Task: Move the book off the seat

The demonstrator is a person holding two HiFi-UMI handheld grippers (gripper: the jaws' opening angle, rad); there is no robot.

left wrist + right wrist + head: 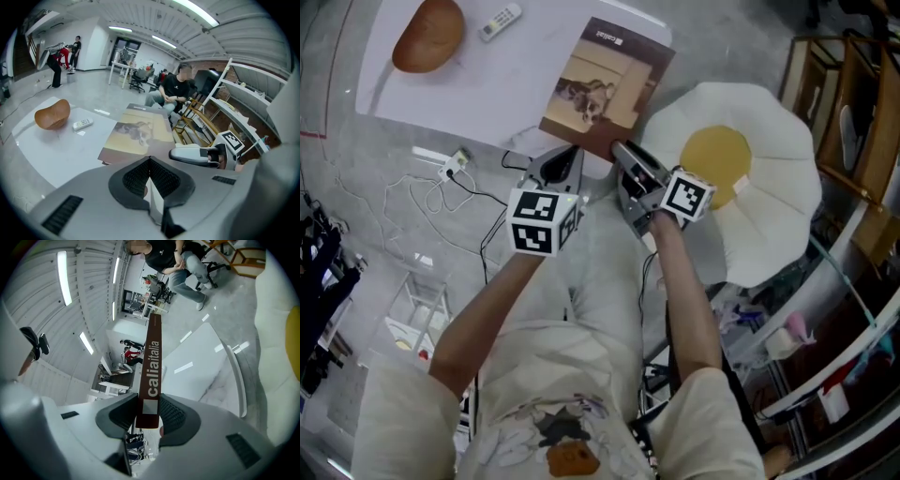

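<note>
Between the jaws of your right gripper (624, 159) sits the near corner of the book (605, 84), clamped by its brown spine. The book lies cover up over the near edge of the white table (516, 94), its held corner jutting past that edge, clear of the seat (769, 197), the white, yellow-centred cushion just to its right. Your left gripper (555, 167) hovers just beside the right one, jaws pressed together on nothing. Farther across the table sit a wooden bowl (428, 36) and a remote (500, 22), near each other and well apart from the book.
</note>
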